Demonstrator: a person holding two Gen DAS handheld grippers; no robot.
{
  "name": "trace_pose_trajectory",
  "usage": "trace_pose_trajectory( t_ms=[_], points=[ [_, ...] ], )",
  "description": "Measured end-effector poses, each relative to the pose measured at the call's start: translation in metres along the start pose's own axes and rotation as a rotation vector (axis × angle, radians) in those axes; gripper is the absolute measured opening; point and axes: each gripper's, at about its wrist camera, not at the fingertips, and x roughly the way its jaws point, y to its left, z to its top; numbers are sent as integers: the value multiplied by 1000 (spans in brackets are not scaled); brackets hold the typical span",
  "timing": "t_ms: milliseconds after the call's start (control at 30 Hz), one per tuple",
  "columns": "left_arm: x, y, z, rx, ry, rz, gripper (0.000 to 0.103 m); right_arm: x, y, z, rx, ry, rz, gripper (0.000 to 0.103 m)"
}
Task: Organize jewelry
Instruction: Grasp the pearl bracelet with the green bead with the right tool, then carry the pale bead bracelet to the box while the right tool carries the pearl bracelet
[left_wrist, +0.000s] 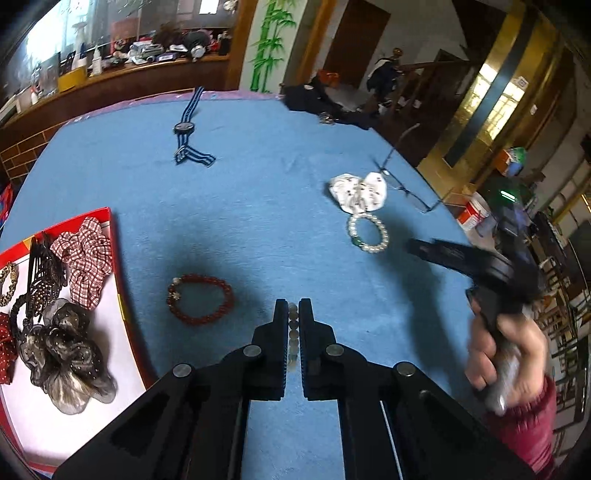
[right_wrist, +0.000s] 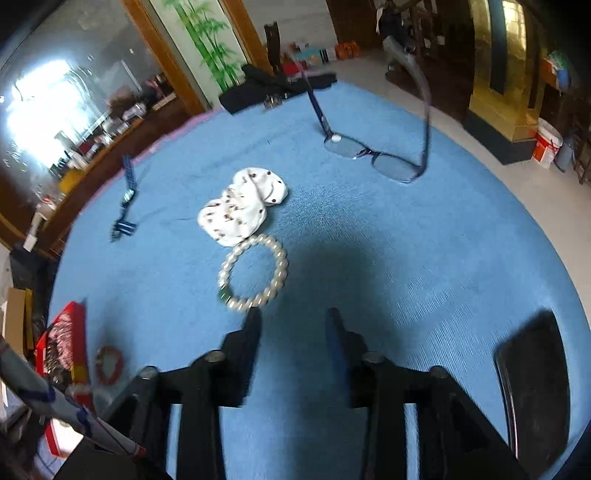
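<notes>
Here left tool (left_wrist: 293, 306) clamps grey bead bracelet (left_wrist: 293, 334)

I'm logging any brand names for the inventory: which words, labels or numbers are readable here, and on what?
None can be read.
Watch dial: too small to read.
Red box rim: only coloured patches, no legible words.
White bucket on the floor: red label, blurred.
Right gripper body: faint marking, unreadable.

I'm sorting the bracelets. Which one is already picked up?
The grey-beaded bracelet, pinched between the left gripper fingers. The red bracelet and the pearl bracelet lie loose on the blue cloth.
</notes>
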Motion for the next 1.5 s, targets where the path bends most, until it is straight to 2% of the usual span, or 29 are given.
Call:
trace_pose_trajectory(
  t_ms=[33,233,400,567,667,767,900,1000,1033,1200,1500],
  points=[
    [-2,-1,-1,0,-2,-4,5,6,1,4,-3,8,-17,27],
    [-6,1,-6,-8,-4,-8,5,33,10,21,-26,32,-88,27],
    [-3,5,-6,-16,1,-17,5,41,17,31,-52,45,-146,27],
    [0,6,-7,-18,5,-22,5,32,20,34,-50,30,-115,27],
    [3,6,-7,-20,7,-26,5,33,22,35,-47,52,-85,27],
    [6,7,-7,-26,11,-27,5,41,24,34,-57,62,-114,27],
    [7,9,-7,-31,13,-27,5,47,24,36,-60,65,-109,27],
    [9,10,-8,-32,15,-29,5,50,32,35,-114,59,-123,10],
    [10,9,-8,-31,16,-28,5,49,34,34,-126,55,-132,10],
    [11,8,-8,-26,18,-23,5,38,32,30,-117,45,-104,9],
    [2,3,-6,-19,-1,-15,5,-30,37,6,-132,-45,-6,10]
  ],
)
